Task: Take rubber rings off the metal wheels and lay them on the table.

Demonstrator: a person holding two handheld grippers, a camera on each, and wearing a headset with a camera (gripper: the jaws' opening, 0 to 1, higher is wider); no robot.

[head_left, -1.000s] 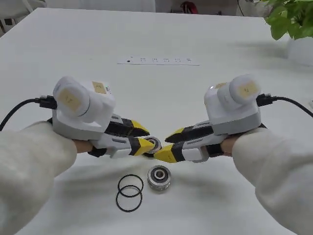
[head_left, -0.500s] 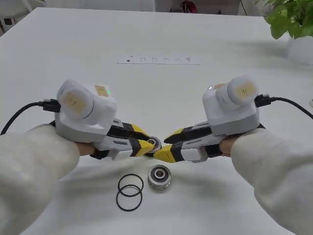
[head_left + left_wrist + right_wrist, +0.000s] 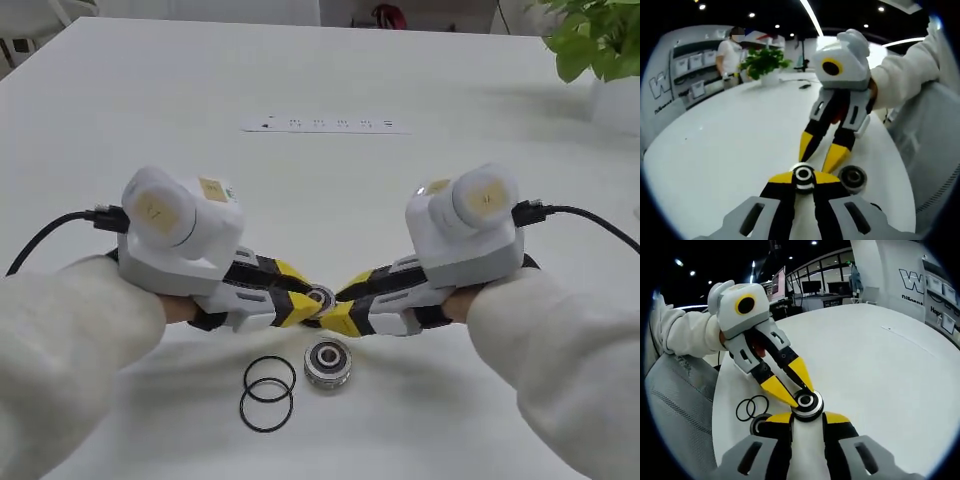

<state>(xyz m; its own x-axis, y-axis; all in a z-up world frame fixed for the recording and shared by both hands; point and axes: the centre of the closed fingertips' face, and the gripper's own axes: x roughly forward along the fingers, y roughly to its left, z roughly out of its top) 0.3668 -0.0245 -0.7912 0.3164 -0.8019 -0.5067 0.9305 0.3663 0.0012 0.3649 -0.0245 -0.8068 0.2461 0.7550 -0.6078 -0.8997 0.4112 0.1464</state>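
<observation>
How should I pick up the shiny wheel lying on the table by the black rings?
Pinch its round outer rim, coming straight down from above. The wheel lies flat with its hole facing up, so its sides are free. The rings lie close beside it, so keep the jaws off that side.

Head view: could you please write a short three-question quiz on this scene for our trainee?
1. How many rubber rings lie on the table?
2. True or false: in the head view, the loose metal wheel lies to the right of the rings.
3. What do the fingers of the left gripper and the right gripper meet on? A. the held metal wheel B. a screwdriver C. a cup
Key: 1. two; 2. true; 3. A
</observation>
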